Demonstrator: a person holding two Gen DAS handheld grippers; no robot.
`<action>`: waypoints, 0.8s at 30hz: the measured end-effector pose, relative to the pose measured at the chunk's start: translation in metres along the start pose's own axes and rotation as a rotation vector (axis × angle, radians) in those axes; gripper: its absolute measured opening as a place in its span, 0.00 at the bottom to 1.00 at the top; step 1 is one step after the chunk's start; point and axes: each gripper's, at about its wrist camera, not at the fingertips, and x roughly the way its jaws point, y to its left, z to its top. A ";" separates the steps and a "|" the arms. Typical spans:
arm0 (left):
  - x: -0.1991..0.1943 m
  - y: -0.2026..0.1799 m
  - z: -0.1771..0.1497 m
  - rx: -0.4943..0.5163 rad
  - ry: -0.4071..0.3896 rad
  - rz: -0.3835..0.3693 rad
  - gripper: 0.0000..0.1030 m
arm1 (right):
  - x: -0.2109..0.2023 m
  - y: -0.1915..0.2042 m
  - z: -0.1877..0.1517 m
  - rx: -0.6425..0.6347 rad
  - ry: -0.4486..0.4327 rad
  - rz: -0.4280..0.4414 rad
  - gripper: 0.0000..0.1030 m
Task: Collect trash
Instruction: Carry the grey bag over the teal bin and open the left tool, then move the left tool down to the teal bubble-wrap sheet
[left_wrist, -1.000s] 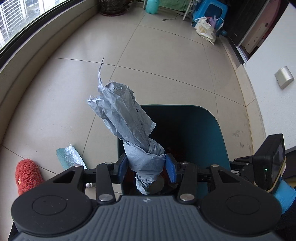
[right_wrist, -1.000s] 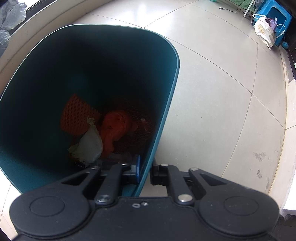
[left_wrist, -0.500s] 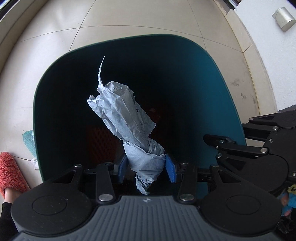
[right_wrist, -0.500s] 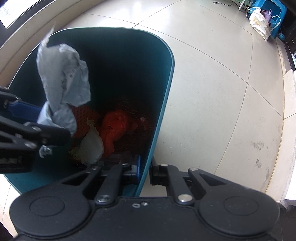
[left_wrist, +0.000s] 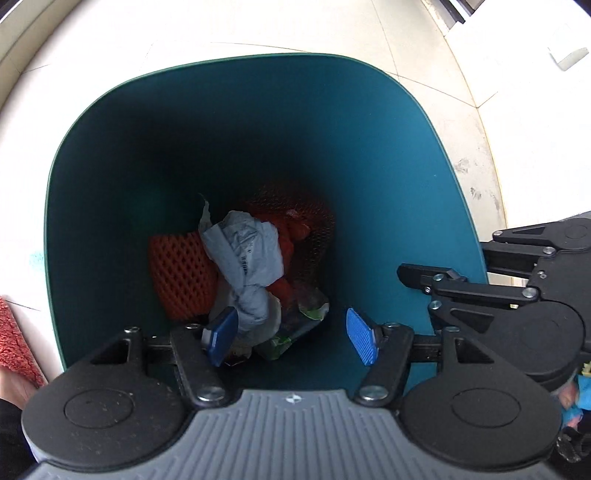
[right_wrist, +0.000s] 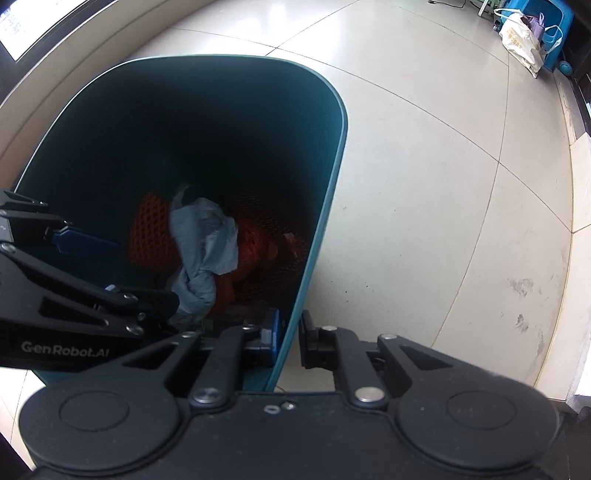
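The left gripper (left_wrist: 291, 336) has just spread its jaws, dropping a light, soft grey wrapper (left_wrist: 247, 258) into the teal bin (left_wrist: 258, 110); it probably takes pinching anywhere. The right gripper (right_wrist: 290, 338) clamps the bin's rim.

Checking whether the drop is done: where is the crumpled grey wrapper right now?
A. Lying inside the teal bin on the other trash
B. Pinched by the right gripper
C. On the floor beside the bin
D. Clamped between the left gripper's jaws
A: the crumpled grey wrapper lies inside the teal bin on the orange netting, and the left gripper has its jaws spread apart above it.
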 end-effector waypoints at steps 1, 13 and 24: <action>-0.004 -0.002 -0.001 -0.001 -0.007 -0.004 0.62 | -0.002 -0.001 -0.001 -0.001 0.000 -0.001 0.10; -0.090 0.038 -0.025 -0.139 -0.167 -0.059 0.72 | -0.014 0.000 -0.008 -0.001 0.002 0.000 0.10; -0.071 0.194 -0.018 -0.482 -0.186 0.152 0.80 | -0.013 -0.008 -0.005 0.025 0.012 0.017 0.10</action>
